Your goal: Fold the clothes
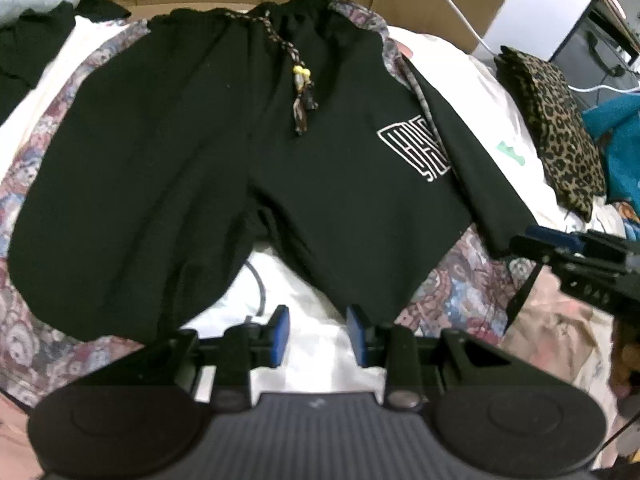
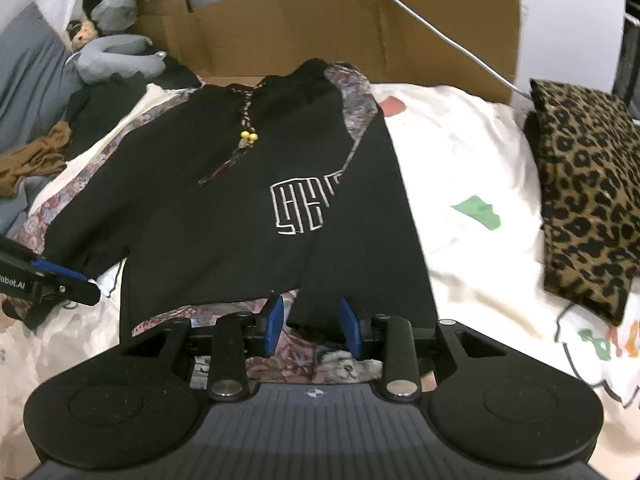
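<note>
The shorts [image 1: 224, 152] lie spread on the bed [image 2: 472, 184], waistband at the far side toward the cardboard [image 2: 360, 28], both legs pointing at the tools. The front faces up: the drawstring [image 1: 298, 80] with its yellow beads rests down the middle, and the white logo [image 2: 304, 208] sits on the leg at the right. That leg's outer strip appears turned inward along a diagonal line, covering the logo's edge; whether this is a deliberate fold or a stray crease cannot be told. The legs are apart, with bed linen visible between them in the left wrist view. A patterned cloth [image 1: 460, 288] lies under the shorts and shows at the edges.

Judgement of progress: the shorts are flat and not folded leg over leg or hem to waistband; that folding is what is left for this garment. A leopard piece [image 2: 588, 200] lies folded well apart at the right, and loose clothes [image 2: 36, 156] sit at the far left.

The left tool [image 1: 316, 332] hovers at the gap between the legs, fingers apart, holding nothing. The right tool [image 2: 310, 324] sits at the right leg's hem, fingers apart, the hem between them but not clamped
</note>
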`<state>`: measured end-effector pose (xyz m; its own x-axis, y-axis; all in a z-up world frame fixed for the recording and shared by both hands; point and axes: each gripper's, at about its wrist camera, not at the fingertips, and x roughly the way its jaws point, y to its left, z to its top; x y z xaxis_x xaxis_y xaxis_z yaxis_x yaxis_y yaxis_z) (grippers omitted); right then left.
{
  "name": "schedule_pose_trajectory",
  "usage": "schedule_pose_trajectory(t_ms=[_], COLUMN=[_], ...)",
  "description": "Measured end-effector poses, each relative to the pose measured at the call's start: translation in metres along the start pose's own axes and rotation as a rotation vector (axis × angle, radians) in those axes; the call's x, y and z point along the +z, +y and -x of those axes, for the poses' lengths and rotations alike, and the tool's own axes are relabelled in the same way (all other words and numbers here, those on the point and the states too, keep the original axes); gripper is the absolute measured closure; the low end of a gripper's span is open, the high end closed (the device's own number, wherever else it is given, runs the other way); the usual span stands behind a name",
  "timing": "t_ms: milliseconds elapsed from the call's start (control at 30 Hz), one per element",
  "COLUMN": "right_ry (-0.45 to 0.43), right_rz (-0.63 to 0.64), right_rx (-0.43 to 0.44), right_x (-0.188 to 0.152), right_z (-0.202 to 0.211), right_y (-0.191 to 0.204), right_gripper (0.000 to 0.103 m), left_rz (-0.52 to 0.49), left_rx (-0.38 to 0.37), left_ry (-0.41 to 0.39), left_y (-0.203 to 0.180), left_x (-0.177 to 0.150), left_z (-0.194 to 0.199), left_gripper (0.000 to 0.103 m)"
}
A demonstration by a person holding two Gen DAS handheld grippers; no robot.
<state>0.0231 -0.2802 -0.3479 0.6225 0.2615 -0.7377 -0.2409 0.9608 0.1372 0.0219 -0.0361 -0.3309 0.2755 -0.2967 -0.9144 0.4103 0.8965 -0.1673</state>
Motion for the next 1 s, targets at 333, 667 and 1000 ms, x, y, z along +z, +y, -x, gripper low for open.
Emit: schedule_pose_trajectory(t_ms=[333,667,1000], right_ry=[-0.036,0.006,0.015], right_rz=[0.047,0.074,-0.005], right_rx=[0.043,-0.009,-0.056], right_x=[-0.007,-0.010,-0.001], right_z=[-0.022,-0.032,-0.016], right_y=[0.015,0.001,-0.036], right_gripper=[0.065,0.065,0.098], left_rz=[0.030,0.042,0.141], left_rx=[-0.045,-0.069,-0.120], left_ry=[0.005,0.031,0.008], left_y=[0.001,-0.006,0.005], left_x=[-0.002,-0.010,-0.013], left_z=[-0.015,-0.033,-0.023], left_gripper=[0.069,0.069,0.069])
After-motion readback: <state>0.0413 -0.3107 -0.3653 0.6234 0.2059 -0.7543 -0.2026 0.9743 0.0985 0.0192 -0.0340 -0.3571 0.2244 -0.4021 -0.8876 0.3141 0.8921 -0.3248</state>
